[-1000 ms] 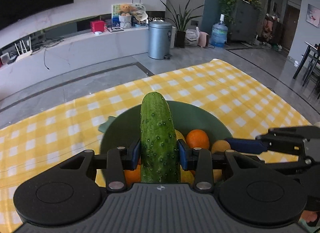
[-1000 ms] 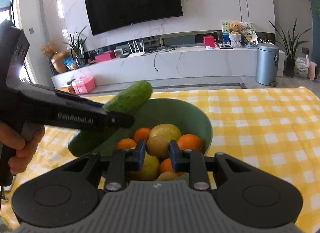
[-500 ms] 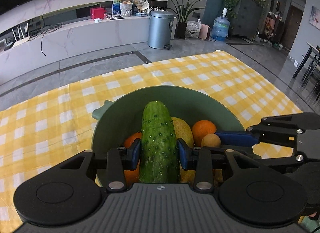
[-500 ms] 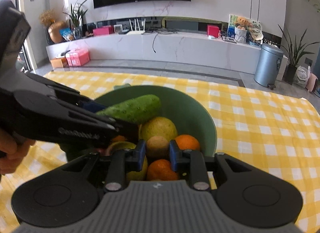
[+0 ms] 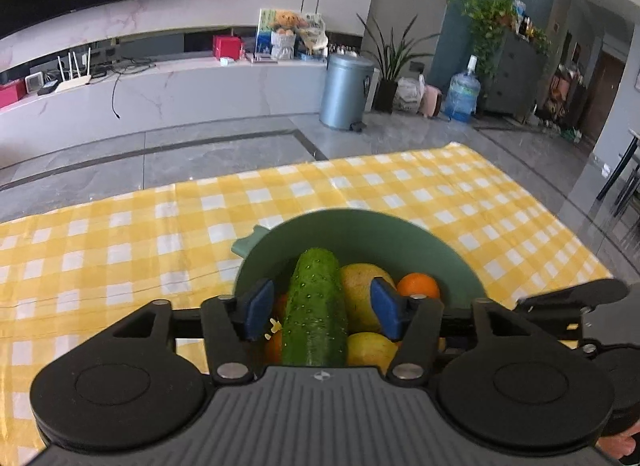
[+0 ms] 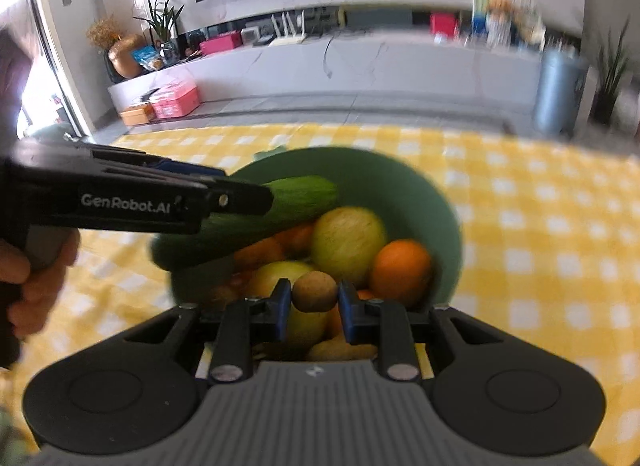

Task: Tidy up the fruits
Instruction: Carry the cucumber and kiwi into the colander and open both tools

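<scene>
With the left gripper (image 5: 322,308) spread apart, the cucumber (image 5: 314,308) is left propped across heaped fruit in the bowl (image 5: 452,262) and could roll out, while the right gripper (image 6: 313,310) is clamped on a kiwi (image 6: 314,291).

Legible text, one item: "GenRobot.AI", white lettering (last letters slightly blurred) on the black side of the left gripper (image 6: 240,195).

Left gripper (image 5: 322,308) jaws spread above the green bowl (image 5: 360,229), right gripper (image 6: 314,308) jaws near-closed at the bowl's near rim, left hand (image 6: 30,286) gripping its handle
</scene>
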Available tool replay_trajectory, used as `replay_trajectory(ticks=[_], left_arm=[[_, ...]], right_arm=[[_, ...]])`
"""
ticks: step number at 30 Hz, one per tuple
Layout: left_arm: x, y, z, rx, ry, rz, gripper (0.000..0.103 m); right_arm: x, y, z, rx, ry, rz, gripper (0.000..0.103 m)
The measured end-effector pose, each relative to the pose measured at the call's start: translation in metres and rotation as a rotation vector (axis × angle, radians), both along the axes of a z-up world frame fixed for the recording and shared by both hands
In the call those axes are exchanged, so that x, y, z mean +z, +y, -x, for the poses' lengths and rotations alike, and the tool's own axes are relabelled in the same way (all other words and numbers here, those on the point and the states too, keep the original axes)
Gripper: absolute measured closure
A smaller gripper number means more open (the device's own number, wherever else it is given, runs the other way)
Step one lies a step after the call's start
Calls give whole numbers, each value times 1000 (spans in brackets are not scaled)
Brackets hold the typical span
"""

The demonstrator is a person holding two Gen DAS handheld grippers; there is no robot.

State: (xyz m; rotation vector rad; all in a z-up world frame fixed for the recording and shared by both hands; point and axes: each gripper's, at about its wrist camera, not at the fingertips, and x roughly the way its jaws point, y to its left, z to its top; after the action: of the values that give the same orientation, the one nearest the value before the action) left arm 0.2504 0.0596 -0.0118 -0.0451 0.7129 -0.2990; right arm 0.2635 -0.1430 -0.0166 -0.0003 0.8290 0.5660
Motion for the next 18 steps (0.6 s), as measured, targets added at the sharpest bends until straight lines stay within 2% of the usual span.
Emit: replay_trajectory(ticks=[4, 8, 13, 18], left_arm=[[9, 4, 13, 7, -28, 15, 31], [10, 8, 24, 24, -23, 19, 29], [8, 13, 35, 46, -5, 6, 28], [10, 14, 42, 58, 6, 15, 28]], right_arm=[[5, 0, -6, 21, 133, -49, 81], [1, 3, -12, 14, 248, -49, 81], [1, 6, -10, 0, 256, 23, 81], [4, 9, -11, -8, 276, 43, 81]])
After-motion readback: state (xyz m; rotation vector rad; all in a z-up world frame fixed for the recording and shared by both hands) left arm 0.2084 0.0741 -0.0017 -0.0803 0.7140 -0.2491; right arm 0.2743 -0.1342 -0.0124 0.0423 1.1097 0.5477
